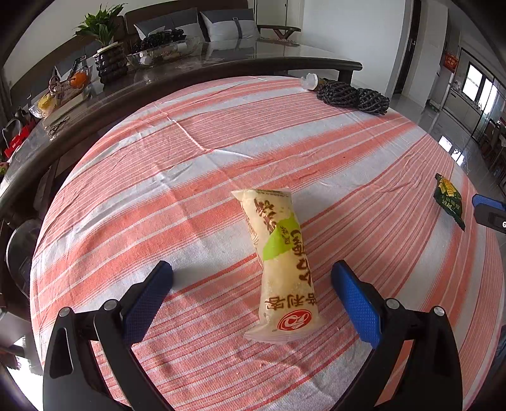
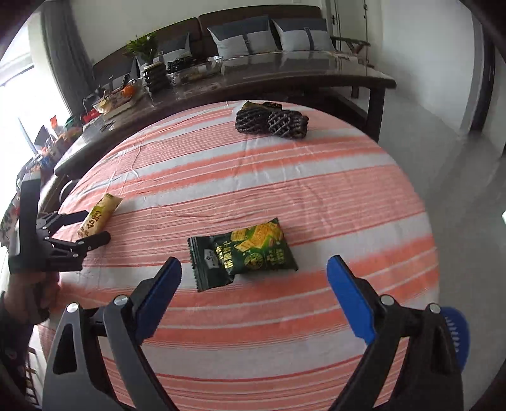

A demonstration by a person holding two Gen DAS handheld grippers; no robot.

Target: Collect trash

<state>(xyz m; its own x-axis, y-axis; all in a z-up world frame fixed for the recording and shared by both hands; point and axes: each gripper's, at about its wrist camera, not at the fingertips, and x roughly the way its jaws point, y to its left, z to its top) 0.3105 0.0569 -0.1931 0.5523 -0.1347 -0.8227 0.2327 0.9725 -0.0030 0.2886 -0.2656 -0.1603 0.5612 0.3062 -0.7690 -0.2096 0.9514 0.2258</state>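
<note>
Your desk cloth [image 1: 196, 177] runs in salmon-orange and pale grey-white stripes, with thin white lines inside the orange bands. The long wrapper [image 1: 280, 262] is cream-yellow with a light green patch, brown-red lettering and a red oval logo. The snack packet [image 2: 246, 251] is dark green, printed with yellow crackers. Your right claw [image 2: 253, 278] has bright blue pads on black arms. The netted bundle [image 2: 272, 121] is black-and-grey mesh.

My round table [image 2: 316, 177] wears an orange-and-white striped cloth. Behind it stands a long dark glossy table [image 1: 240, 53] with a potted plant [image 1: 102, 28] and a glass bowl [image 1: 164, 52], then a sofa with grey cushions [image 2: 243, 39]. White walls, pale shiny floor [image 2: 458, 177], daylight from a window [image 1: 474, 80].
</note>
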